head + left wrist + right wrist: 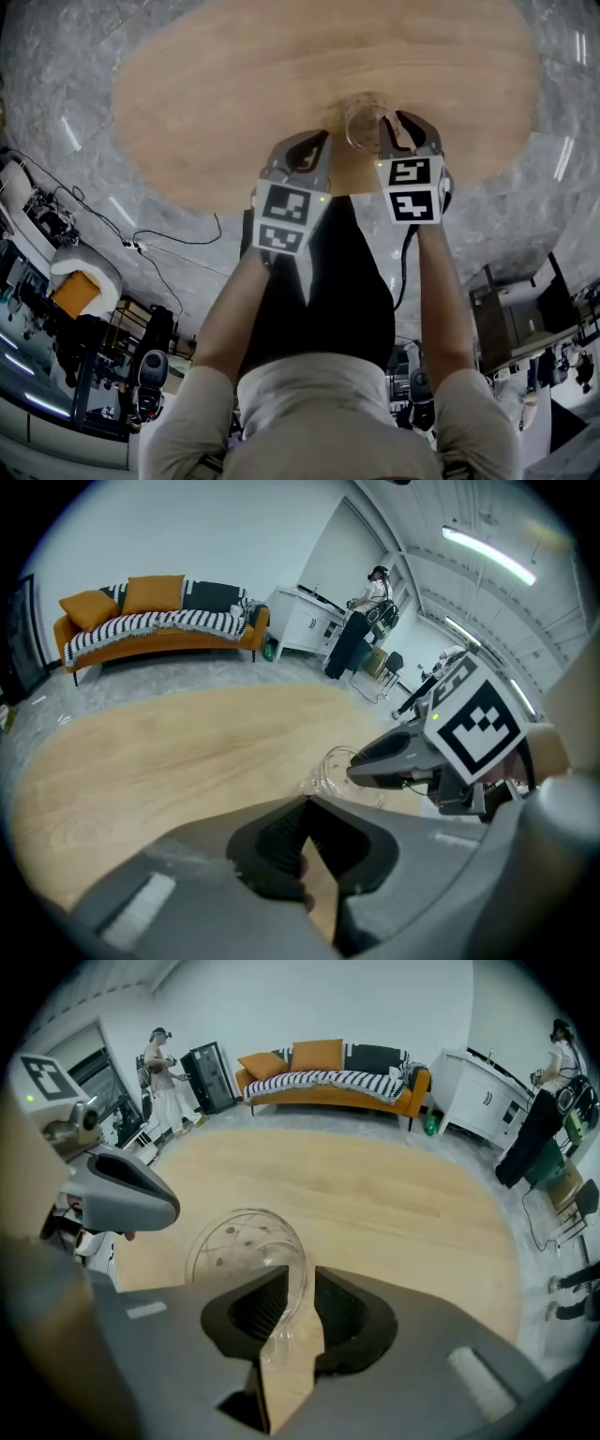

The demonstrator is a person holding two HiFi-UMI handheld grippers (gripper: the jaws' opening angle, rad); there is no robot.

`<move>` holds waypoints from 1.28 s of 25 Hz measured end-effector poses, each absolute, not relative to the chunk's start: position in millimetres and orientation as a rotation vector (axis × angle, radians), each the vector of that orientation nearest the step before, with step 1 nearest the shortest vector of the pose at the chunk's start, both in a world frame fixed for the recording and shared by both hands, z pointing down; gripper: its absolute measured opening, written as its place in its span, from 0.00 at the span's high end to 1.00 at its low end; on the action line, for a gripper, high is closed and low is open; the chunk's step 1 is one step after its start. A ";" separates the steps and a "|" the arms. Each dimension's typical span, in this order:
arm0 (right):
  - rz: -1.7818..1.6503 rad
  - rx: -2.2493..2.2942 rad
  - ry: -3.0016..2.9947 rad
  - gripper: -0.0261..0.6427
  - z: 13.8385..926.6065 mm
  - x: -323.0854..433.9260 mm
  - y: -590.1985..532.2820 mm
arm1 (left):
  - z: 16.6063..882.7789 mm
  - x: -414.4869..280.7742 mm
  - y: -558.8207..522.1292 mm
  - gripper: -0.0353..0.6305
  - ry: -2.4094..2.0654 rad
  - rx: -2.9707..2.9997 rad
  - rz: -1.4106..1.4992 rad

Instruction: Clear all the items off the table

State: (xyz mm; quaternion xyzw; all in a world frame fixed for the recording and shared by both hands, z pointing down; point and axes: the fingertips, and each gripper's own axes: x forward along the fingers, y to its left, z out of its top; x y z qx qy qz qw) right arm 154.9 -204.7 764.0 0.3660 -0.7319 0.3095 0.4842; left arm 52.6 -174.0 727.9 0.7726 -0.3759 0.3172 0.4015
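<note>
A clear glass bowl with a cut pattern sits at the near edge of the oval wooden table. My right gripper is shut on the bowl's right rim. In the right gripper view the glass wall runs between the two jaws of that gripper. My left gripper hovers just left of the bowl, shut with nothing in it. Its jaws meet at the tips in the left gripper view, with the bowl and the right gripper close ahead.
The rest of the tabletop is bare wood. An orange sofa with a striped throw stands against the far wall. A white cabinet is at the right. People stand at the room's edges. Cables lie on the floor.
</note>
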 end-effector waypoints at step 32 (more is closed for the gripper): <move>0.741 0.846 -1.700 0.82 798.7 158.5 -201.3 | 737.5 54.1 -157.6 0.92 -0.924 1.930 0.796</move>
